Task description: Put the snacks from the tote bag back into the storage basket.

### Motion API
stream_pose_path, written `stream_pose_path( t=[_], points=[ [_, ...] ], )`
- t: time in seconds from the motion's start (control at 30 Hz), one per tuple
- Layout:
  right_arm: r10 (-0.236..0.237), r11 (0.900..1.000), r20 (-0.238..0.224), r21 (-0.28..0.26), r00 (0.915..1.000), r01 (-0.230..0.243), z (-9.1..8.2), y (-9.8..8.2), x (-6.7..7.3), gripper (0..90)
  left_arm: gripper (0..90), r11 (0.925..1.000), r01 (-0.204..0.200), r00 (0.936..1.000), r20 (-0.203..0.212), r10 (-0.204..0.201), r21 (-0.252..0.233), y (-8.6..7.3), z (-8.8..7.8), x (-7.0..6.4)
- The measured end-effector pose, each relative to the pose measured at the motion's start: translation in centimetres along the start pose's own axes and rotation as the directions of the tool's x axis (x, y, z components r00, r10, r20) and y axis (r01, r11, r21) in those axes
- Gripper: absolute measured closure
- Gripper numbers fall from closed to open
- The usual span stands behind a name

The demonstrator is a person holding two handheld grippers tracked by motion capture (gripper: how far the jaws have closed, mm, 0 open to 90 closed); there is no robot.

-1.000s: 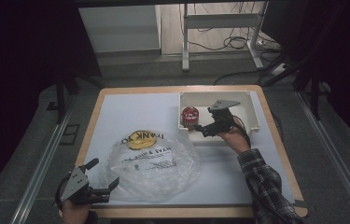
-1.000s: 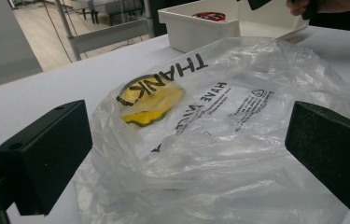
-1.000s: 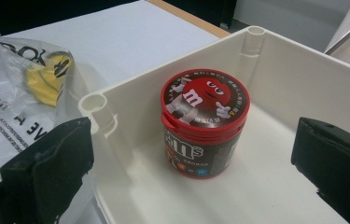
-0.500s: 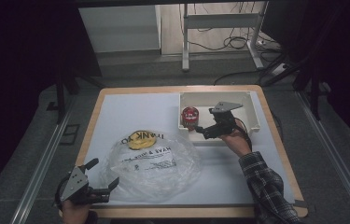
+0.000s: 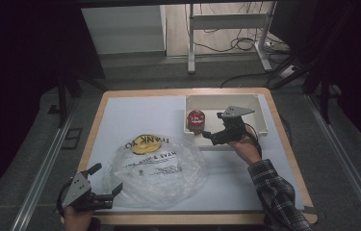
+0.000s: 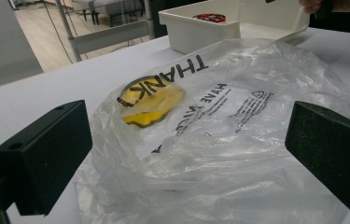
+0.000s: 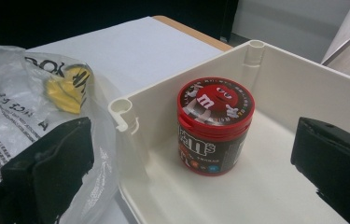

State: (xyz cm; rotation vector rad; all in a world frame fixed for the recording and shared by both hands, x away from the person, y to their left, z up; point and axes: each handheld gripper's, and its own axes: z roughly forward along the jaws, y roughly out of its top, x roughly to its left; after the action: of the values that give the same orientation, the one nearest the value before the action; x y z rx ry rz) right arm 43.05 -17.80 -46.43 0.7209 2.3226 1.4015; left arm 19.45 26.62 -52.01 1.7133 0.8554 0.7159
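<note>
**Two open grippers, a bag and a candy tub on a pale worktop**

A pale worktop (image 5: 135, 115) with a wooden edge stands in a dim room, with cables and metal table legs on the floor beyond it. The clear plastic bag (image 5: 156, 168), printed in black and with a yellow patch showing through it, serves as the landmark.

Nearest the person, at the bag's near-left edge, the left hand-held gripper (image 5: 103, 182) sits low at the worktop's front rim with its jaws spread wide and nothing between them; in the left gripper view (image 6: 186, 154) the bag lies between and just ahead of the two black pads.

Beyond the bag and to its right, the right hand-held gripper (image 5: 208, 136) hovers at the near wall of the white bin (image 5: 260, 113), held by a hand with a plaid sleeve. Its jaws are also wide and hold nothing.

Farther still, inside the bin's left corner, a red-lidded candy tub (image 7: 214, 126) stands upright, framed between the right gripper's pads in the right gripper view.
</note>
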Motion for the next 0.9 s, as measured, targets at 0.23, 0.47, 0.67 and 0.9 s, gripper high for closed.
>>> stream_pose_path(
  t=[0.23, 0.47, 0.67, 0.9],
  points=[
    [0.006, 1.000, -0.005, -0.006, 1.0000, -0.006, -0.3, -0.2, 0.1, 0.0, 0.7, 1.0000, 0.000, 1.0000, 0.000, 0.000, 0.000, 0.0, 0.0, 0.0],
    [0.016, 1.000, -0.005, -0.010, 0.9999, -0.016, -0.8, -0.4, 0.2, 0.0, 0.6, 1.0000, 0.001, 1.0000, 0.000, -0.001, -0.001, 0.0, 0.0, 0.0],
    [0.015, 1.000, 0.000, -0.006, 0.9999, -0.015, -1.2, -0.6, 0.5, 0.0, 0.6, 1.0000, 0.002, 1.0000, 0.000, -0.002, -0.001, 0.0, 0.0, 0.0],
    [0.016, 1.000, 0.008, -0.011, 0.9998, -0.015, -1.6, -0.8, 0.8, 0.0, 0.6, 1.0000, 0.003, 1.0000, -0.001, -0.003, -0.002, 0.0, 0.0, 0.0]
  ],
)
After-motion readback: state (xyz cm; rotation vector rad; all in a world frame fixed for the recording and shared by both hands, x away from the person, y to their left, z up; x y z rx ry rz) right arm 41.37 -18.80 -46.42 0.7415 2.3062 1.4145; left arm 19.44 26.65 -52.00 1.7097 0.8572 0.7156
